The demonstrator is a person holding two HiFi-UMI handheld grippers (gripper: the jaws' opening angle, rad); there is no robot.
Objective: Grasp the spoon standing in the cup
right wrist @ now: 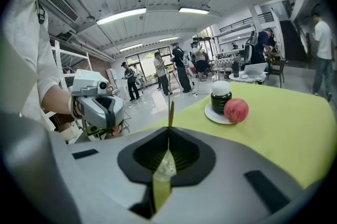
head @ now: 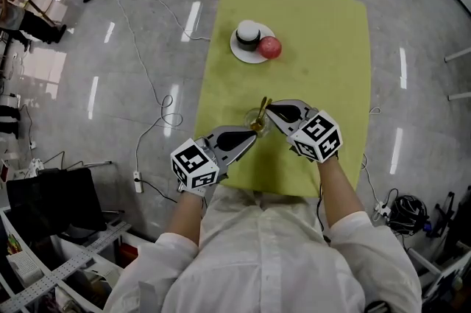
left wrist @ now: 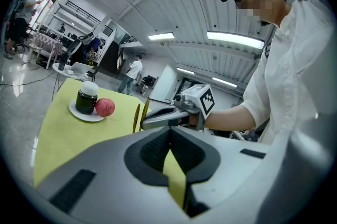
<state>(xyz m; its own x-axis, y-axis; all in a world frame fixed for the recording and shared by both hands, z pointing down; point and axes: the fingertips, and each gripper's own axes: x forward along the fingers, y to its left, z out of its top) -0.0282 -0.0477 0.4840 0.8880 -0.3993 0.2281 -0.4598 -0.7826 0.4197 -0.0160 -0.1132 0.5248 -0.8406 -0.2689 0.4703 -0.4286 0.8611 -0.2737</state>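
Over the cup (head: pixel 257 120), the right gripper (head: pixel 269 110) pinches the spoon (head: pixel 267 102) standing in it. The left gripper (head: pixel 253 132), jaws pressed together and empty, lies just beside the cup. Both forearms reach in over the table's (head: pixel 331 46) near edge, with open tabletop between the cup and the plate (head: pixel 238 48).

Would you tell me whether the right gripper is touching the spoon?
Touching. In the right gripper view the spoon rises straight out of the seam between the right gripper's closed jaws; the head view agrees.
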